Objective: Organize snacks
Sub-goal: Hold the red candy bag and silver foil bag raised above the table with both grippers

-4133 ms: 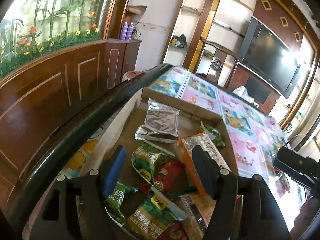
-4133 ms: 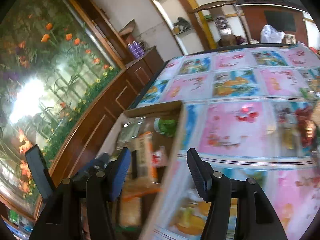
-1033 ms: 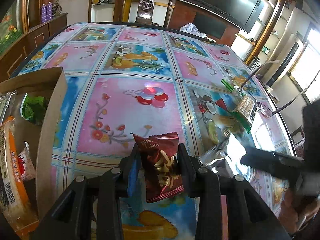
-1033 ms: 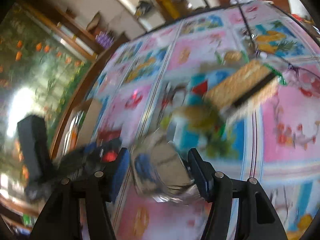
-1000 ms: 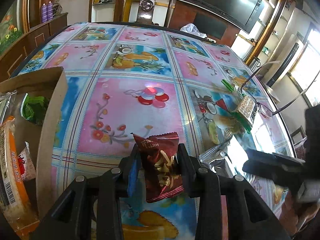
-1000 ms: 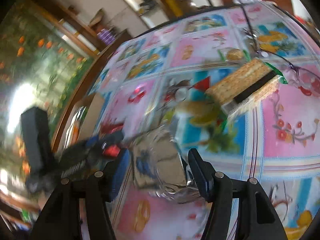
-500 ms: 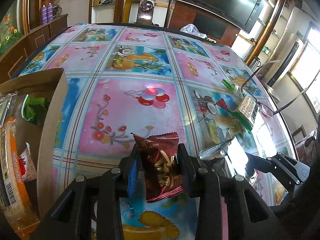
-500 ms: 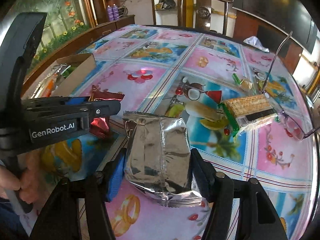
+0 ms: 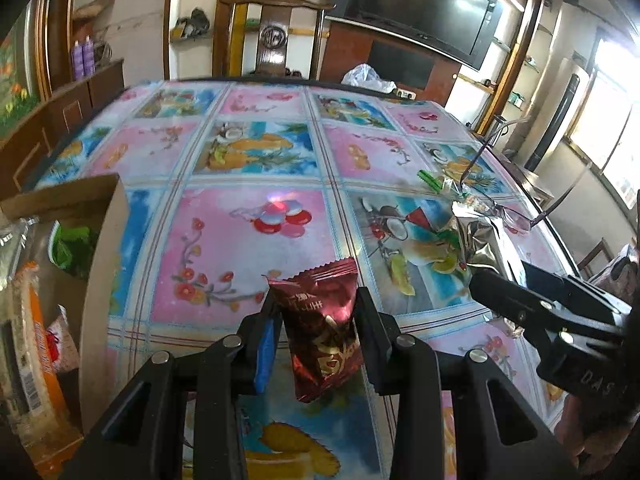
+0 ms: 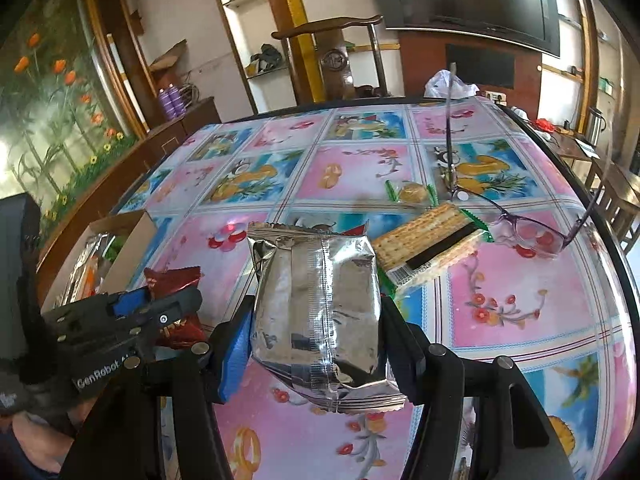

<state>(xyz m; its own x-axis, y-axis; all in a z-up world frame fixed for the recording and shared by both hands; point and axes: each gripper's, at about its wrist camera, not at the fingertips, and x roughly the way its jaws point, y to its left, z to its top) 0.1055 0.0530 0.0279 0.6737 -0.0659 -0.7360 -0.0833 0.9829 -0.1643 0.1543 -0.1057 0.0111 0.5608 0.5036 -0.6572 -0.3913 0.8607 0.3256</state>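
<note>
My left gripper [image 9: 316, 332] is shut on a small dark red snack packet [image 9: 322, 328], held above the flowered tablecloth. To its left stands an open cardboard box [image 9: 102, 264] with several snack packs inside. My right gripper [image 10: 316, 332] is shut on a silver foil snack bag [image 10: 316, 312], lifted off the table. In the right wrist view the left gripper [image 10: 160, 312] with the red packet [image 10: 172, 280] shows at the lower left, and the box [image 10: 132, 236] lies beyond it. A cracker pack [image 10: 430, 244] and a small wrapped biscuit [image 10: 412, 192] lie on the table.
Purple-framed eyeglasses [image 10: 528, 236] rest on the table to the right of the cracker pack. A wooden chair [image 10: 340, 60] stands at the far edge, with a white plastic bag [image 10: 450, 82] near it. A wooden cabinet [image 9: 68, 116] runs along the left side.
The right gripper has lifted the silver bag off the table and swung to face across the table. The left gripper keeps the red packet and has tilted up slightly.
</note>
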